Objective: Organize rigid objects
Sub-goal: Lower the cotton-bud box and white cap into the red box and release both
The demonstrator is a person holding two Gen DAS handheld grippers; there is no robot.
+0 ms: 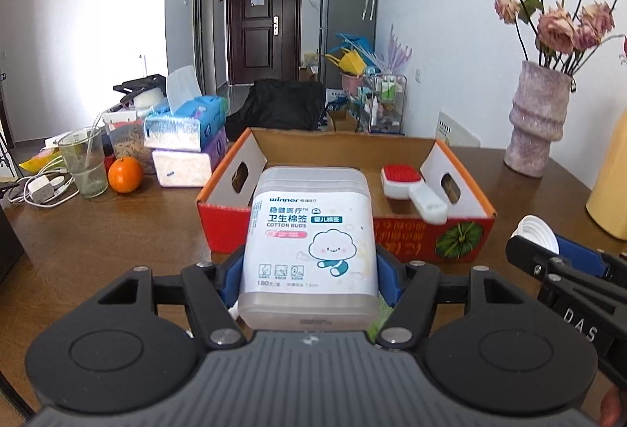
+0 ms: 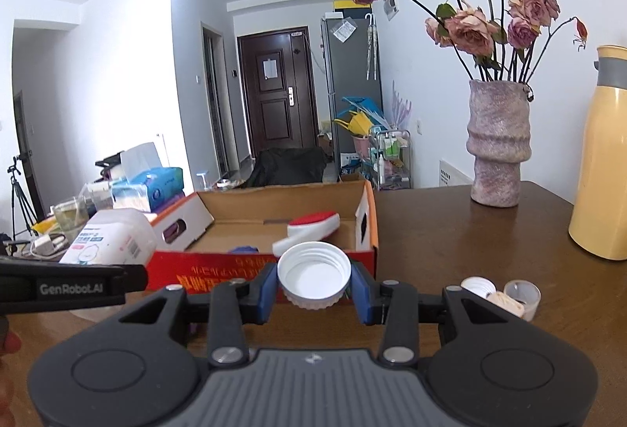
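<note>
Left hand-held gripper (image 1: 309, 270) clamped around cotton-bud box (image 1: 309, 231); right (image 2: 313, 286) — pinching white cap (image 2: 313, 274)

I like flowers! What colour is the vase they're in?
Speckled pinkish-purple vase; clearest in the right wrist view.

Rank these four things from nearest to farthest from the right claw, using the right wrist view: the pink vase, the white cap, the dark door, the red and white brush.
1. white cap, held in the right claw.
2. red and white brush, just ahead, inside the cardboard box.
3. pink vase, ahead on the right.
4. dark door, far at the back.
</note>
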